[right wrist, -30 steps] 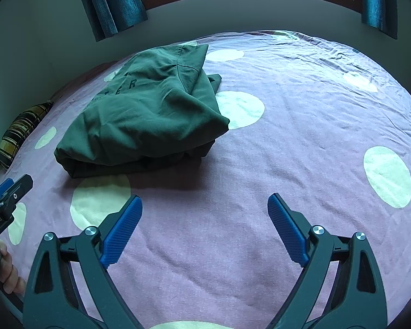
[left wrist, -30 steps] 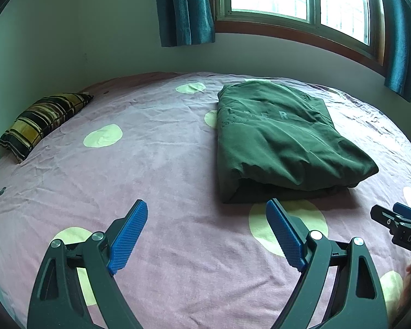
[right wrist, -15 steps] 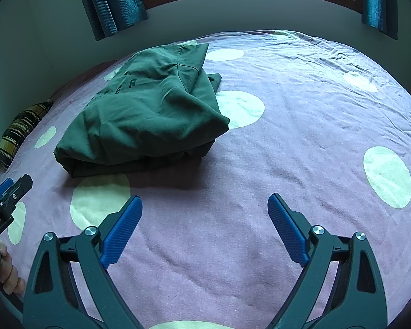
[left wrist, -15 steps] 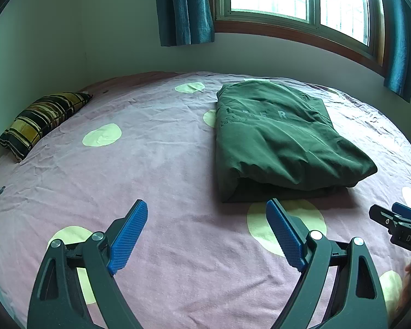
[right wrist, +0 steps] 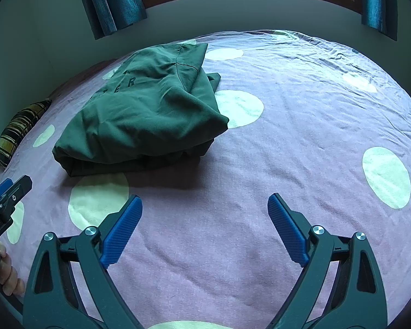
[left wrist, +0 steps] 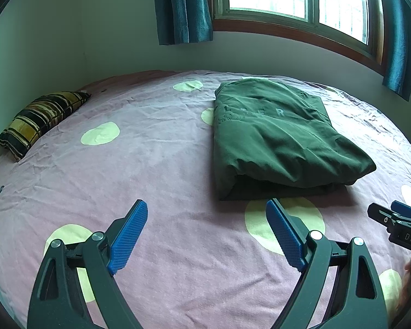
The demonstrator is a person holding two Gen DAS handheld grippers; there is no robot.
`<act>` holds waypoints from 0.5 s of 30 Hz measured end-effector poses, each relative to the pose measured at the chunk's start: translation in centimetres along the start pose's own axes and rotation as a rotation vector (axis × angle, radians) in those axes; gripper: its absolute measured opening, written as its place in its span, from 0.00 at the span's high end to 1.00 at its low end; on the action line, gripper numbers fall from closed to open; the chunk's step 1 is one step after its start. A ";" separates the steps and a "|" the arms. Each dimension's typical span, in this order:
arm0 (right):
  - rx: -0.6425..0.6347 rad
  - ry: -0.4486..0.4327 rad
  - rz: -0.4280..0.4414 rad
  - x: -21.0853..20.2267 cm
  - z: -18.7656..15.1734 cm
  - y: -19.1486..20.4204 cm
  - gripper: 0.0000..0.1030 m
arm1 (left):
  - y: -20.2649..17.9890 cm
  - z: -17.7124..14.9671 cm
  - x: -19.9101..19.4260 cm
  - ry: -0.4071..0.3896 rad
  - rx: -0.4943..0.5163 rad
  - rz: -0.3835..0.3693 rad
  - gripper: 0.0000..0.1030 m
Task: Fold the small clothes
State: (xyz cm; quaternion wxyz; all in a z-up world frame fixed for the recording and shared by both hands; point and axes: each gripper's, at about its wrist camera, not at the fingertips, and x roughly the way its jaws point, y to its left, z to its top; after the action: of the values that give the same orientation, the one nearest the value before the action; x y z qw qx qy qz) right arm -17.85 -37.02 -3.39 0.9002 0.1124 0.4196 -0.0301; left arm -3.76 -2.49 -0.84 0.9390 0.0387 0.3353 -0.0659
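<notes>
Folded green garment (left wrist: 282, 137) resting on bed (left wrist: 156, 164); left hand-held gripper (left wrist: 207, 213) and right hand-held gripper (right wrist: 205, 205) wide, empty, hovering apart, likely finished.

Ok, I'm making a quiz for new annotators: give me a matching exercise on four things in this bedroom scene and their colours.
Things:
1. folded garment
2. pillow
3. bedsheet
4. curtain

Colours:
A. teal
B. pink with pale dots
C. dark green
D. black and yellow plaid

Pairs: 1-C, 2-D, 3-B, 4-A
</notes>
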 end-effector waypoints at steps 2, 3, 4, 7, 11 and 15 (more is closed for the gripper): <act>-0.001 0.000 -0.002 0.0 0.0 0.0 0.10 | 0.0 0.1 0.1 0.003 0.001 -0.001 0.15; -0.001 -0.001 -0.002 0.0 -0.1 0.0 0.10 | 0.0 0.1 0.1 0.003 0.002 0.005 0.15; 0.001 -0.001 -0.002 0.0 0.0 0.1 0.10 | 0.0 0.1 0.1 0.002 0.000 0.008 0.15; 0.000 0.000 -0.002 0.0 -0.1 0.1 0.10 | 0.0 0.1 0.0 -0.001 0.002 -0.005 0.15; -0.001 0.004 -0.002 0.1 -0.1 0.1 0.10 | -0.3 0.1 -0.3 -0.026 0.021 -0.005 0.15; -0.002 0.008 -0.002 0.2 -0.1 0.1 0.10 | -0.3 -0.1 -0.8 -0.051 0.016 -0.031 0.15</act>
State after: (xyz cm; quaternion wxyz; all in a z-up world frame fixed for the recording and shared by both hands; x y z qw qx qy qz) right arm -17.83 -36.91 -3.62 0.8987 0.1112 0.4232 -0.0300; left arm -4.45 -2.75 -0.39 0.9457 0.0393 0.3114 -0.0842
